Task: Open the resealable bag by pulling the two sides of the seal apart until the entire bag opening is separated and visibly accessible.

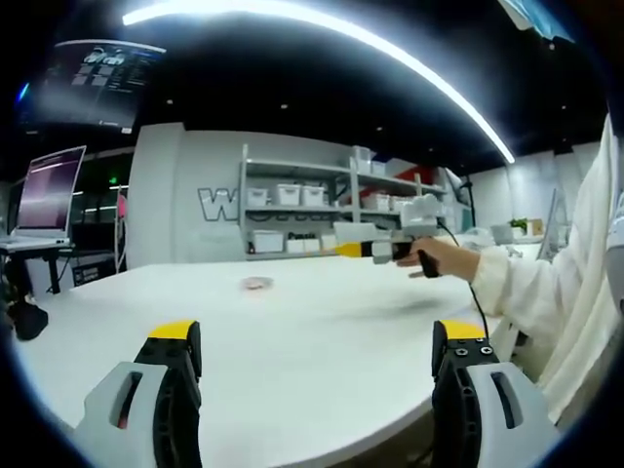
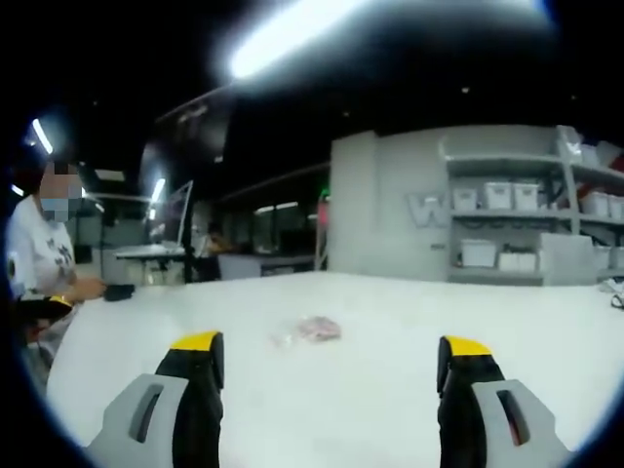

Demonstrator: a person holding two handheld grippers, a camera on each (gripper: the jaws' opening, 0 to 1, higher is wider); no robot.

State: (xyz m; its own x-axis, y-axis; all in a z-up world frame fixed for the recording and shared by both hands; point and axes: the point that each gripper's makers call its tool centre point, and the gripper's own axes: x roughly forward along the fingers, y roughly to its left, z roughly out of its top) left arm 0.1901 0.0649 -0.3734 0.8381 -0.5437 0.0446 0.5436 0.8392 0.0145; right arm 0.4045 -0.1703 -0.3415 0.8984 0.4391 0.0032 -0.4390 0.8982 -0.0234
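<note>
- While my left gripper point(image 1: 317, 356) hangs over the near part of the white table point(image 1: 322, 390), its two yellow-tipped jaws stand wide apart with bare tabletop between them; it grasps nothing.
- My right gripper point(image 2: 331, 375) is likewise spread wide above the table in the right gripper view, jaws well apart and nothing between them.
- Lying flat on the table is the resealable bag point(image 2: 310, 330), a small clear pouch with something pinkish inside; in the right gripper view it sits ahead of my jaws, roughly between their lines and apart from both.
- From the left gripper view the bag point(image 1: 257, 283) is a small pale spot farther out on the table, well apart from my left jaws. I cannot tell whether its seal is closed.
- My right gripper also comes into the left gripper view point(image 1: 385, 244), held level above the table in my hand point(image 1: 444, 258), with a white sleeve point(image 1: 546, 292) behind it.
- Behind the table stands a shelf unit point(image 1: 322, 200) with white bins, against a grey wall.
- A laptop point(image 1: 44, 195) with a lit screen sits at the left.
- Another person point(image 2: 39, 253) in a white top sits at the table's left edge in the right gripper view.
</note>
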